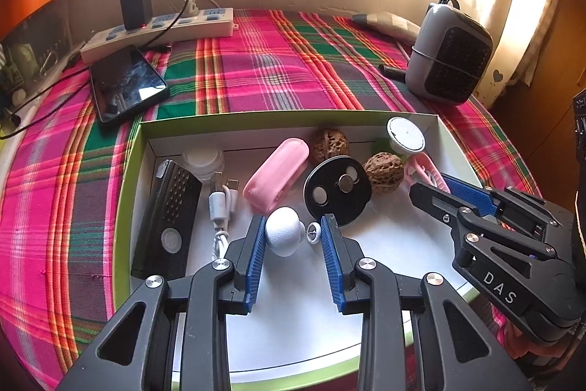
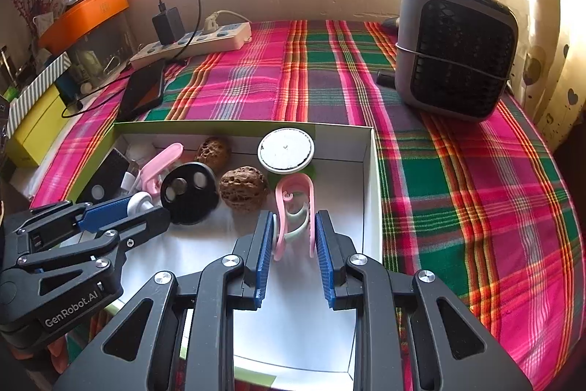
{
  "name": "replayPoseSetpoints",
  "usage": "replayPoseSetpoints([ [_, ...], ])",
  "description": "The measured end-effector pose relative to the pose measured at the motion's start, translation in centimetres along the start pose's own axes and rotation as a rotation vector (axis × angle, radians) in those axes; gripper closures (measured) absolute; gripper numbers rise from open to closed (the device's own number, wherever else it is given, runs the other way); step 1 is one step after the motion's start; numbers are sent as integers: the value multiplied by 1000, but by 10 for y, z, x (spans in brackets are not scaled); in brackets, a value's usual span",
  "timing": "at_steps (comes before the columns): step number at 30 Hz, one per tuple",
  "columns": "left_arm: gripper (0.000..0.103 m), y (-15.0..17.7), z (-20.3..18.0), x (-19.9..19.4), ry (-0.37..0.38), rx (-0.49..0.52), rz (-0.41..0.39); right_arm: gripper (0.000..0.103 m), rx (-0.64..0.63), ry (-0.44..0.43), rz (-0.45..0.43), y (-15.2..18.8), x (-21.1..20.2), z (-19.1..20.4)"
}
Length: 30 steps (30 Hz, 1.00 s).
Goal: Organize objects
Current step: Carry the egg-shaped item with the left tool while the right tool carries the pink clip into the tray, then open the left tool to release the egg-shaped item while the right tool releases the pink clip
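A white box with a green rim (image 1: 135,171) lies on the plaid cloth. My left gripper (image 1: 293,220) is shut on a small white round object (image 1: 284,237) with a metal ring, just over the box floor. Behind it lie a black disc with holes (image 1: 337,195), a pink case (image 1: 276,174), two walnuts (image 1: 384,173), a white cable (image 1: 219,207) and a black device (image 1: 166,218). My right gripper (image 2: 293,215) is shut on pink and pale green clips (image 2: 293,207) at the box's right side, near a white round puck (image 2: 285,149).
A grey fan (image 2: 456,46) stands at the back right of the cloth. A phone (image 1: 126,85) and a power strip (image 1: 164,32) with a charger lie at the back left. An orange box (image 2: 86,15) sits on a shelf to the left.
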State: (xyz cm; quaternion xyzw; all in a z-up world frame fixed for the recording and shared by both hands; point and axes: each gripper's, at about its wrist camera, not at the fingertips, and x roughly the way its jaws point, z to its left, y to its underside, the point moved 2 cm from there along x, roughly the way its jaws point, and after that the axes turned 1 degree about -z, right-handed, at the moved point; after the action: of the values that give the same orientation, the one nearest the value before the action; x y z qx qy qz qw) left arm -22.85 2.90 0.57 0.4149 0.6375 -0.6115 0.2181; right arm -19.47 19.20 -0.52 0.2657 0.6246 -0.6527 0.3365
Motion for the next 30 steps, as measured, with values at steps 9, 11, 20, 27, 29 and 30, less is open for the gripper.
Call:
replayPoseSetpoints([
  [9, 74, -2, -2, 1, -12, 8, 4, 78, -15, 7, -10, -1, 1, 1],
  [11, 74, -3, -3, 2, -17, 12, 5, 78, -16, 9, -10, -1, 1, 2],
  [20, 74, -3, -3, 2, -24, 16, 6, 77, -20, 9, -14, 1, 0, 3],
  [27, 72, -2, 1, 1, -24, 4, 5, 60, -36, 3, -30, 2, -2, 8],
  [29, 70, -2, 1, 0, -29, 2, 6, 57, -33, 8, -35, 2, -4, 7],
  [30, 69, -1, 1, -1, -29, 3, 5, 57, -29, 5, -35, 2, -4, 6],
])
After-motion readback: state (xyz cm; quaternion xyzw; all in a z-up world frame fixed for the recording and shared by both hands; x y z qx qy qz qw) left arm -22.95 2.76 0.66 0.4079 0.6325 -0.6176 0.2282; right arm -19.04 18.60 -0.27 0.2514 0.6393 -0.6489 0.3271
